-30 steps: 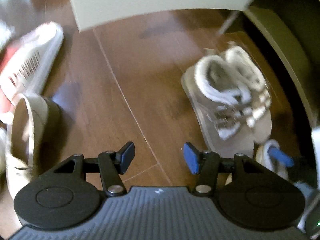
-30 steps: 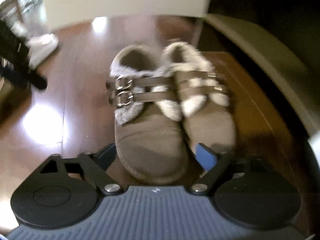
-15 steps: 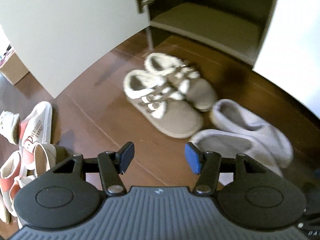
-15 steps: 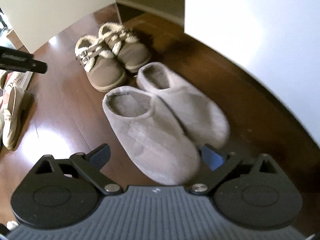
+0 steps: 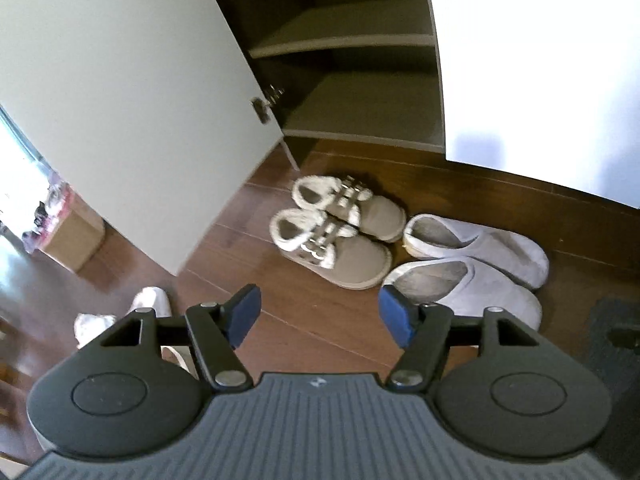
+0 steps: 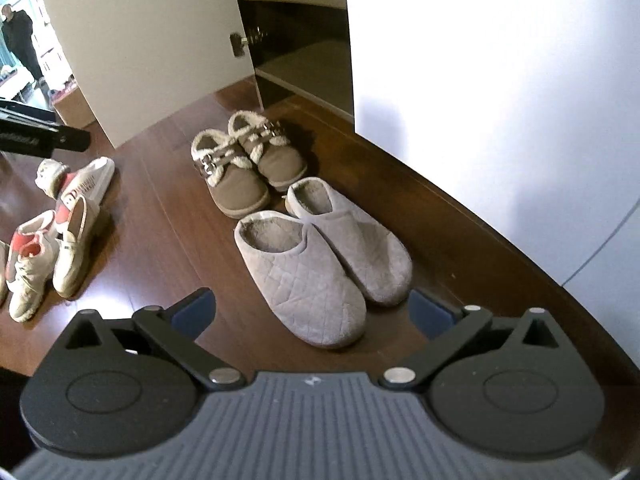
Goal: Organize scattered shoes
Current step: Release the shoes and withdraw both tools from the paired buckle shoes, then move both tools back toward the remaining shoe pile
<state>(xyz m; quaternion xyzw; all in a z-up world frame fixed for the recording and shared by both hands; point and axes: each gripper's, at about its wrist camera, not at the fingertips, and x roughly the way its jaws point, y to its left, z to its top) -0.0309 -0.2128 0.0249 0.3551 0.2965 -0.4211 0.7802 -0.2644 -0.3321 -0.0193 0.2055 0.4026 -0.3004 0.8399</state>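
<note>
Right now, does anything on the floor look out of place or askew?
Yes. The fur-lined brown shoes and grey slippers sit in neat pairs by the open cabinet, but the white and red sneakers at left remain a jumbled heap, lying at different angles, some touching or overlapping. Nothing looks damaged or spilled.

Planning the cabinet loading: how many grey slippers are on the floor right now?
2. One grey slipper lies nearest the right gripper, the second touches its far side, both beside the fur-lined buckle shoes before the open cabinet. None looks hidden.
</note>
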